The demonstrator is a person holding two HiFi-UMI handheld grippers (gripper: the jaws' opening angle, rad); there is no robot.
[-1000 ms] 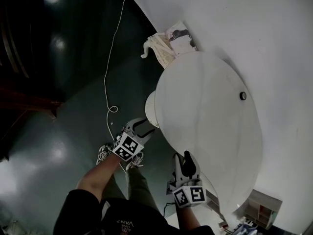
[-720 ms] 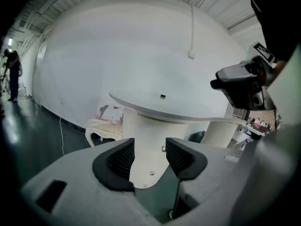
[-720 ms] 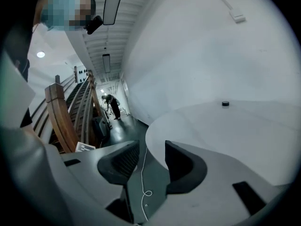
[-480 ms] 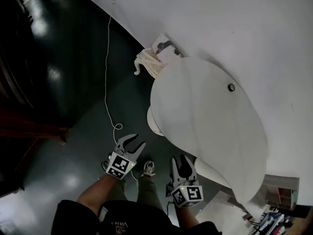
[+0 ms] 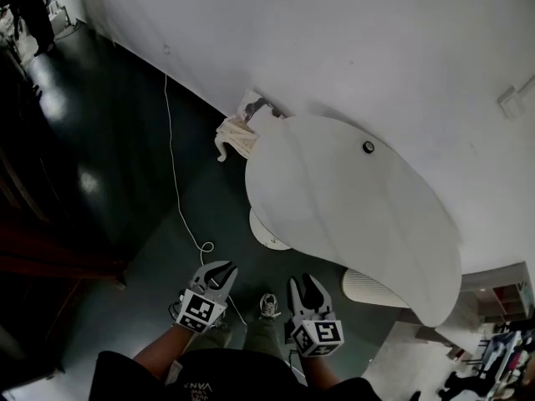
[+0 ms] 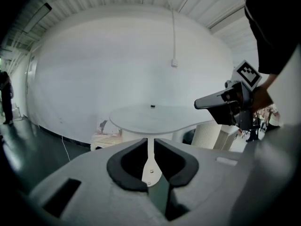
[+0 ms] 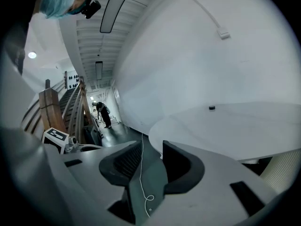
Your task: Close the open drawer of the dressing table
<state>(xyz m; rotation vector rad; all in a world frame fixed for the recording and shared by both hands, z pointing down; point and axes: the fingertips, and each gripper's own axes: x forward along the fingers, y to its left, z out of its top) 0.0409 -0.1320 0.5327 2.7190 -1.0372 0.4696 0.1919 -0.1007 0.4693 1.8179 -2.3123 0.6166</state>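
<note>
The white dressing table [image 5: 351, 199] has a curved top and stands against the white wall. A rounded white part [image 5: 266, 228] juts from under its near edge; I cannot tell whether this is the drawer. Both grippers hang over the dark floor, well short of the table. My left gripper [image 5: 221, 267] [image 6: 149, 142] has just been closing its jaws: only a narrow gap is left, with nothing in it. My right gripper [image 5: 303, 282] [image 7: 151, 147] has also been closing a little; it is still open and empty. It also shows in the left gripper view as the right gripper [image 6: 225, 102].
A small black object [image 5: 368, 147] lies on the tabletop. A ribbed white basket [image 5: 372, 289] stands under its right end. A cream cloth bundle [image 5: 236, 134] sits by the wall. A white cable [image 5: 175, 199] trails over the floor. A person [image 7: 102, 113] stands far off.
Both grippers have drawn back from the table's edge toward my body. The left jaws went from wide open to nearly together. The view now takes in more of the wall and floor.
</note>
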